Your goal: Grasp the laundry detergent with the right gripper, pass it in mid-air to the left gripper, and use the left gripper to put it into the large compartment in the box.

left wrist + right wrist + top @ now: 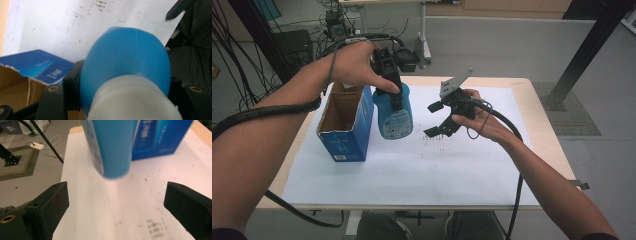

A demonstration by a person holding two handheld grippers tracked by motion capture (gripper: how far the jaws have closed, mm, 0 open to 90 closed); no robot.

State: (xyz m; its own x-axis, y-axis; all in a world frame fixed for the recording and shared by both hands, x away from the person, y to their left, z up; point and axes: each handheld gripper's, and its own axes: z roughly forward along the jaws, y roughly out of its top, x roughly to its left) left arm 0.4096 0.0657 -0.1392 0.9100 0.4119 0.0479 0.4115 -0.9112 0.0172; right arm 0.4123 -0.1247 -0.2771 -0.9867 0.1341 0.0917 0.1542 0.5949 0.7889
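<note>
A blue bottle (393, 117) with a white cap (132, 100) hangs upright just off the white paper, close beside an open blue cardboard box (344, 130). My left gripper (396, 95) comes down from above and is shut on the bottle's top; in the left gripper view the black jaws of this gripper (123, 85) clamp both sides of the bottle (125, 55) below the cap. My right gripper (430, 120) stands open a short way right of the bottle, with nothing between its jaws. In the right gripper view the bottle (112, 147) hangs beyond this open gripper (116, 195).
The box (160, 137) stands on its end with the torn top open, near the left edge of the white paper sheet (422, 170) that covers the wooden table (542, 125). Cables and a black frame post lie beyond the far edge.
</note>
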